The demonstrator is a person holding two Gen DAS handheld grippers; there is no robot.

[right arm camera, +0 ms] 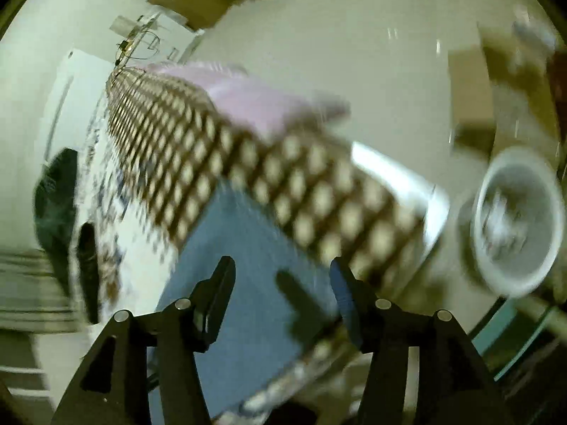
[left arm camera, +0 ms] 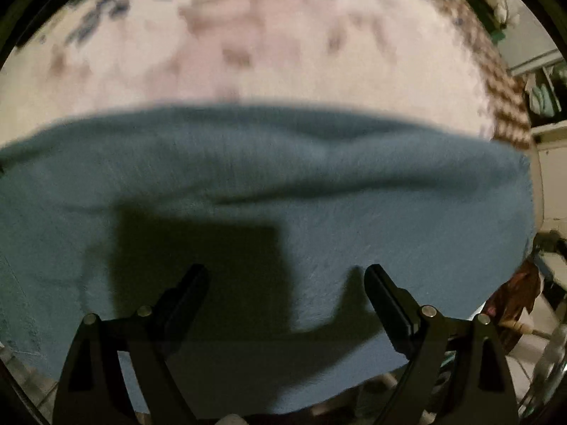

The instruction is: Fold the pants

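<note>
The blue pants (left arm camera: pixel 319 184) lie spread across the lower half of the left wrist view, on a pale patterned bed cover (left arm camera: pixel 269 49). My left gripper (left arm camera: pixel 287 272) is open and empty, held just above the cloth and casting a dark shadow on it. In the right wrist view the pants (right arm camera: pixel 255 248) show as a blue patch near the bed's edge. My right gripper (right arm camera: pixel 283 265) is open and empty above that patch. Both views are blurred by motion.
A brown and cream checkered border (right arm camera: pixel 283 177) runs along the bed's edge, with a pink cloth (right arm camera: pixel 255 95) beyond it. A round white bin (right arm camera: pixel 517 219) stands on the pale floor at the right. Shelves and clutter (left arm camera: pixel 542 92) stand beside the bed.
</note>
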